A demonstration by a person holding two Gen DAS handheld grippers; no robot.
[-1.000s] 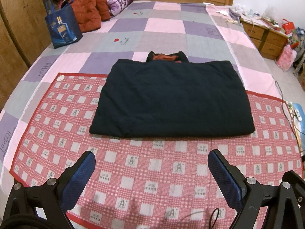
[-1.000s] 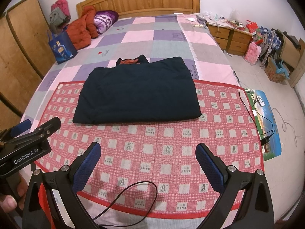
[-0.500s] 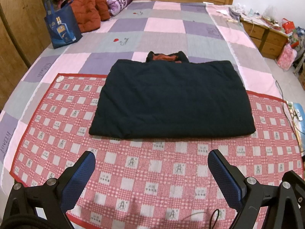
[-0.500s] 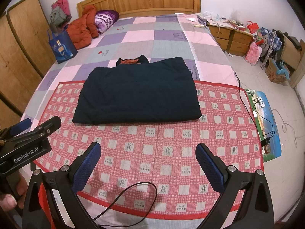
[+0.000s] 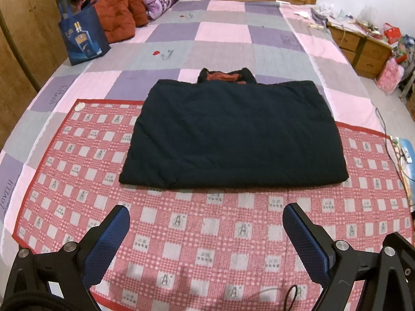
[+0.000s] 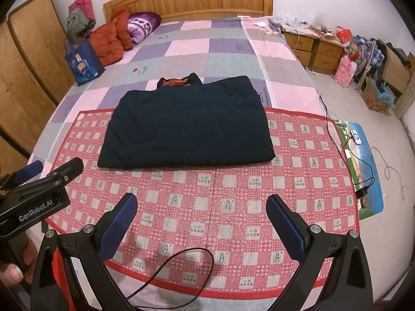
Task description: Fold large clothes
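At 6 o'clock, nearest the cameras, the left gripper (image 5: 206, 219) and the right gripper (image 6: 202, 208) both hover over the red checked mat (image 5: 207, 233) with fingers (image 5: 109, 241) spread wide, holding and touching nothing. A black cable (image 6: 179, 274) loops between the right fingers (image 6: 285, 228). Toward 12 o'clock the folded dark jacket (image 5: 233, 134) lies flat, half on the mat, half on the patchwork bedspread (image 5: 220, 31), its collar on the far side. At 10 o'clock stands a blue bag (image 5: 83, 41). What the folded jacket hides inside cannot be seen.
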